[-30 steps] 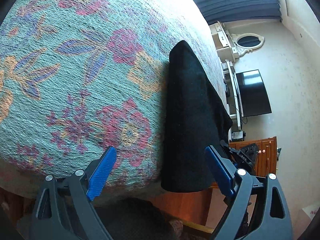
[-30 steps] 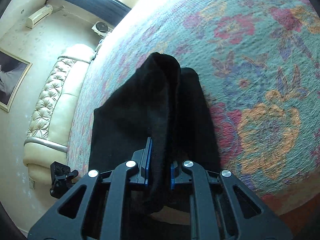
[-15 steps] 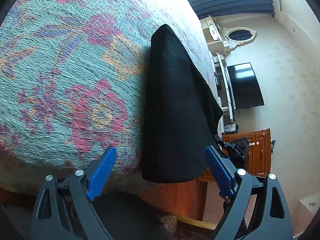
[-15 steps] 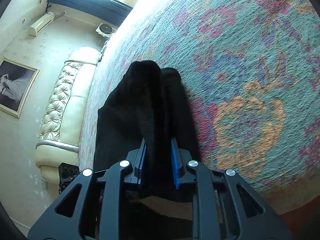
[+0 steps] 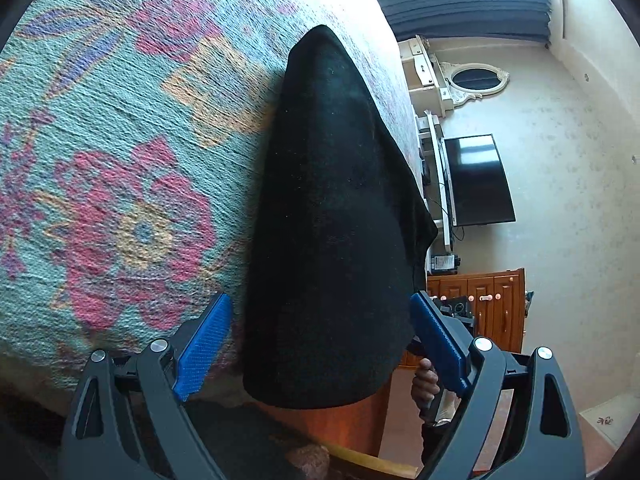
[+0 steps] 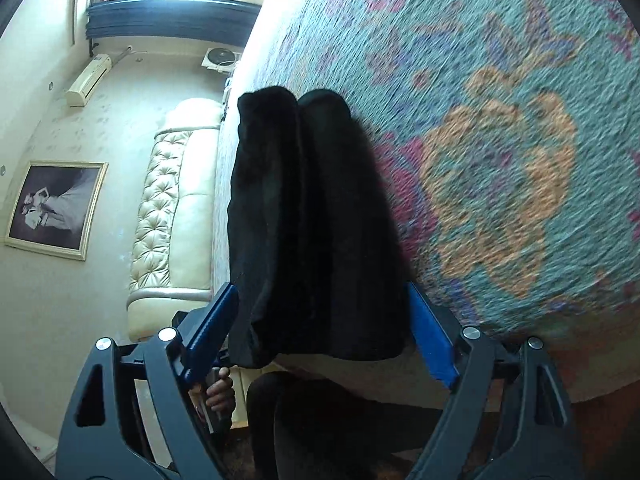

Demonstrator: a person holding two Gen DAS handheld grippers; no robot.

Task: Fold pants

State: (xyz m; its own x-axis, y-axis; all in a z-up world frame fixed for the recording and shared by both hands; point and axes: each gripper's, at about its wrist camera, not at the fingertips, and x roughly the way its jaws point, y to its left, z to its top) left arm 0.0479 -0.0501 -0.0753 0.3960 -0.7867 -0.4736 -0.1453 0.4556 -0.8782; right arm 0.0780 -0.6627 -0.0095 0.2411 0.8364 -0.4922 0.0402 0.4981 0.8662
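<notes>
I see the folded black pants [image 5: 332, 220] on the bed [image 5: 120, 140], long axis running six to twelve. My right gripper [image 6: 320, 332] has just been opening, released, fabric between; left gripper [image 5: 320, 344] gapes too.

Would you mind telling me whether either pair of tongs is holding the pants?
Neither: the right tongs have just been opening around the black pants, unpressed; the left tongs stand open.

right gripper [image 6: 320, 328] jaws have just been opening, no longer pinching the black pants [image 6: 312, 232]; cloth sits loose between the pads. left gripper [image 5: 320, 344] now frames the pants' hanging end.
</notes>
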